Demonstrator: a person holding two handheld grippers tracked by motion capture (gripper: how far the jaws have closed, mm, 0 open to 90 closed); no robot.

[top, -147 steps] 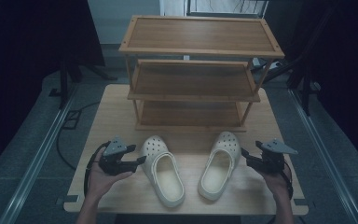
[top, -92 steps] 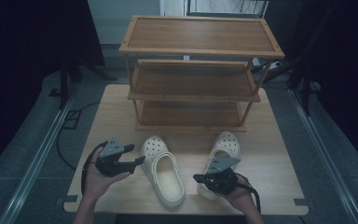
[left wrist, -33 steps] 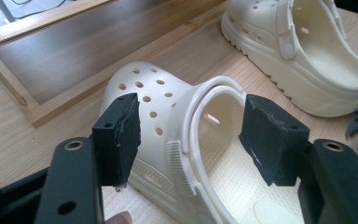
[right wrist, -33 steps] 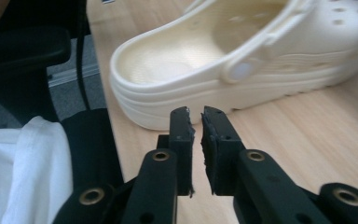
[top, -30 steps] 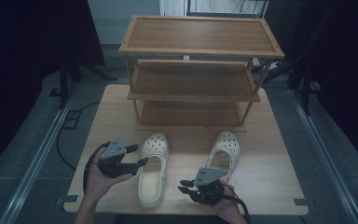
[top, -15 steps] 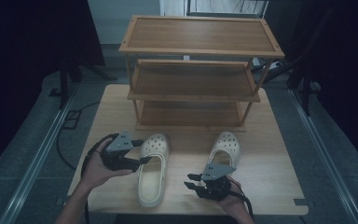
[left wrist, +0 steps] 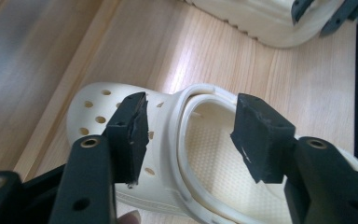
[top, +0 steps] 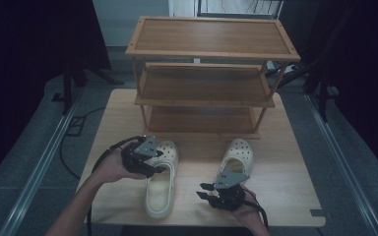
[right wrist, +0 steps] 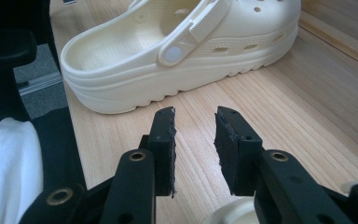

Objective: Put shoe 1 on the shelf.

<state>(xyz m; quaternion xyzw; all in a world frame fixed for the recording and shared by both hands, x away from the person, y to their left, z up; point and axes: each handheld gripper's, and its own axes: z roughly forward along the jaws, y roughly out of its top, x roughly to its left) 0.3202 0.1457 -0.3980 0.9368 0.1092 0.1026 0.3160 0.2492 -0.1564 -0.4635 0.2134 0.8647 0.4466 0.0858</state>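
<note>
Two cream clogs lie on a light wooden table, in front of a three-tier wooden shoe rack.

High view. The left clog lies toe toward the rack, heel near the table's front edge. The right clog lies to its right, well apart, also toe toward the rack. The left gripper, held in the person's left hand, sits at the toe end of the left clog, jaws pointing right across the shoe. The right gripper, in the right hand, sits at the heel of the right clog near the front edge, jaws pointing left over bare table between the two shoes. A black cable trails from the left gripper off the table's left side.

Left gripper view. The left gripper has its jaws wide, one over the perforated toe, the other over the foot opening, with the left clog and its strap ridge between them. The jaws have just been closing; whether the pads press on the shoe I cannot tell, a gap shows on both sides. Part of the right clog's sole shows at the top.

Right gripper view. The right gripper has jaws at a narrow gap with nothing between them, only table boards. The left clog lies beyond, side on, strap and rivet facing the camera.
</note>
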